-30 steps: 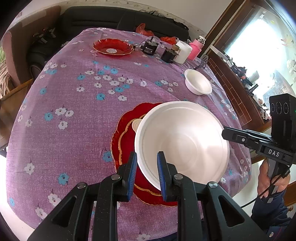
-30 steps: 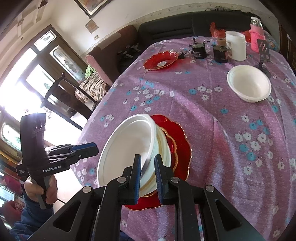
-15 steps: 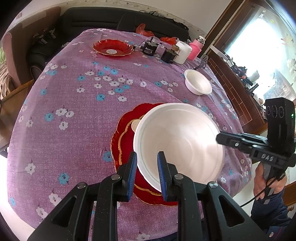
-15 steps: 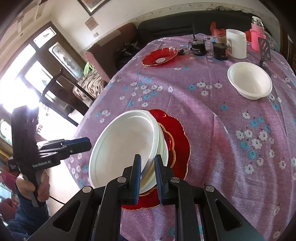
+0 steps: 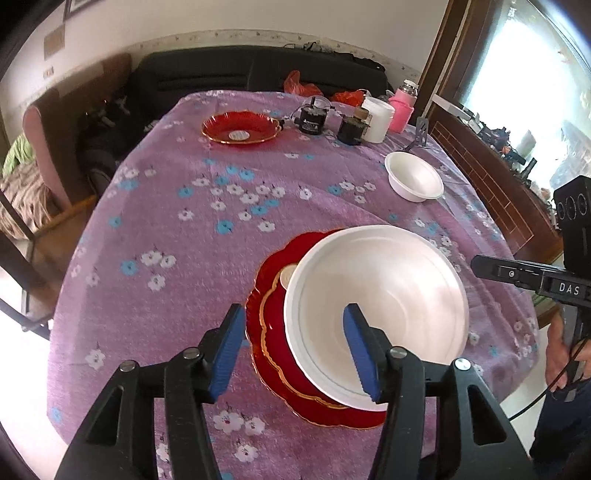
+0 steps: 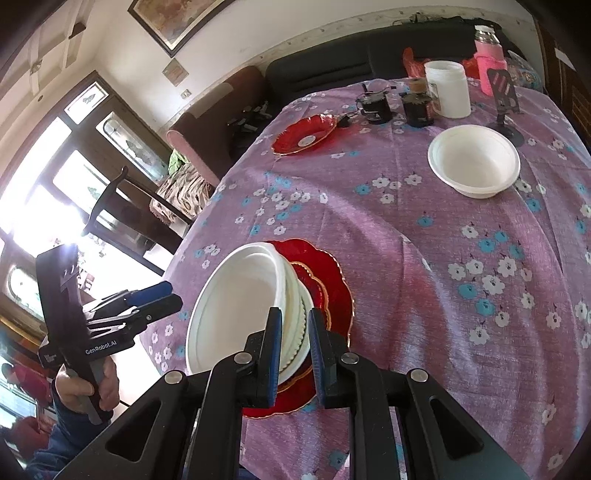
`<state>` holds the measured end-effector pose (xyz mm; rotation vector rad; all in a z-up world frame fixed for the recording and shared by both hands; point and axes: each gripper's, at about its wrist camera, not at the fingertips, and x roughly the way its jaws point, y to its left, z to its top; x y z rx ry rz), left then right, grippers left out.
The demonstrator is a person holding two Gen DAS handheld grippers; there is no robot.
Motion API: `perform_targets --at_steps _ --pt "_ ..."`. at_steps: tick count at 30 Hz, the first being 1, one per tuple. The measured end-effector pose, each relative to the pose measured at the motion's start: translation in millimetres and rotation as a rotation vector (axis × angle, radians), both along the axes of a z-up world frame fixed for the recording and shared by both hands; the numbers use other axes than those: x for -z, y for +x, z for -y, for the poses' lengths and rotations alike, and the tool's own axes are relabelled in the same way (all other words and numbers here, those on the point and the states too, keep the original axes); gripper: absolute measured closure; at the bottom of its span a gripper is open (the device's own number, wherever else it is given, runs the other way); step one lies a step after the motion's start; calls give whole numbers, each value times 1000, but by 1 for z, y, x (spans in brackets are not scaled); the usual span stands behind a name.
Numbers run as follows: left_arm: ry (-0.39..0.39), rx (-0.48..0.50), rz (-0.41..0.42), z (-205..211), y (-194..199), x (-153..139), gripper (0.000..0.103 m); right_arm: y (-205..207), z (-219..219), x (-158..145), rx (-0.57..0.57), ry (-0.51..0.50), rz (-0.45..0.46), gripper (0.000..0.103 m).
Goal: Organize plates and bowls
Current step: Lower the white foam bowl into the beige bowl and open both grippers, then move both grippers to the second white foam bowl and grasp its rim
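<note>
White bowl (image 6: 243,302) leans on the red plates (image 6: 328,280), rim clenched in the right tongs (image 6: 293,350). The left tongs (image 5: 295,347) have just been opening, released astride its near rim.

Beyond the table (image 5: 184,229) in purple floral cloth: a black sofa (image 5: 236,74) against the cream wall (image 6: 236,40) (framed picture (image 6: 173,18) above), bright windows (image 6: 44,192) left.

red plates: the stacked scalloped red plates with gold rims (image 5: 273,332) lie mostly covered by the large white bowl (image 5: 380,295); their count cannot be told.
lower bowls: white rims under that bowl (image 6: 295,306) show only as edges.
right fingers: the tips (image 6: 275,332) hide the bowl rim between them.
bench: the purple flowered cloth's (image 5: 166,229) near edge is cut off.
jar labels: the dark jars' (image 5: 312,120) print is too small to read.
</note>
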<state>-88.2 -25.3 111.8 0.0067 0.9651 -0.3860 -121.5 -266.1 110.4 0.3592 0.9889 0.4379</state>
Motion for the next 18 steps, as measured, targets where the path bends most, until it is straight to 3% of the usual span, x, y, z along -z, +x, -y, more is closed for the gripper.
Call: perform_targets --at_steps 5,18 --pt "42 -9 35 3 -1 -3 41 1 7 3 15 11 -1 74" --pt "66 -11 39 10 1 -3 39 -1 24 4 43 35 -1 74"
